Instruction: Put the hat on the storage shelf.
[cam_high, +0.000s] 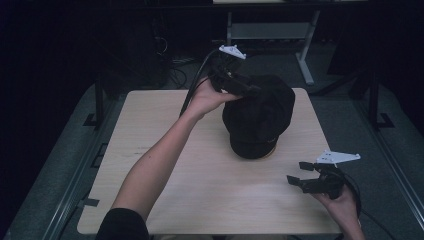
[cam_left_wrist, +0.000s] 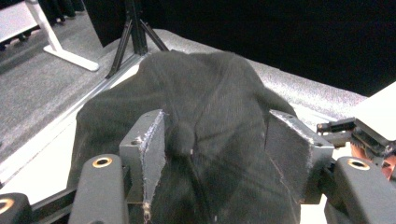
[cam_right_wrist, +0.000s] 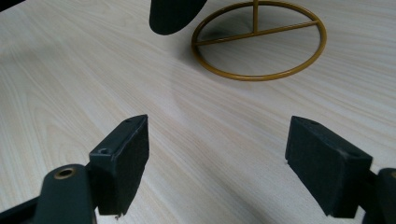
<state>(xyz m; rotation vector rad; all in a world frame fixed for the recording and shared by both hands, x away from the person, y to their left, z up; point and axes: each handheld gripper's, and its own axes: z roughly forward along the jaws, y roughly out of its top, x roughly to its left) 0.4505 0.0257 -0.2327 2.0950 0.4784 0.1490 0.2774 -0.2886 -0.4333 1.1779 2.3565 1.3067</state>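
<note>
We see the left forearm stretched forward across the wooden table (cam_high: 165, 200), wrist bent so the left gripper (cam_high: 248, 90) points sideways at the black cap (cam_high: 260, 115). The cap sits on a gold wire stand (cam_right_wrist: 259, 42) near the table's middle, its brim hanging toward the near edge. In the left gripper view the 2 pads (cam_left_wrist: 152, 140) straddle the cap's crown around its top button; there is a gap on the right side, so we read the jaws as released with the cloth between them, not pinched. The right hand (cam_high: 345, 200) rests low at the near right corner, palm up, and the right gripper (cam_high: 300, 172) points left over bare wood, jaws spread wide and empty.
</note>
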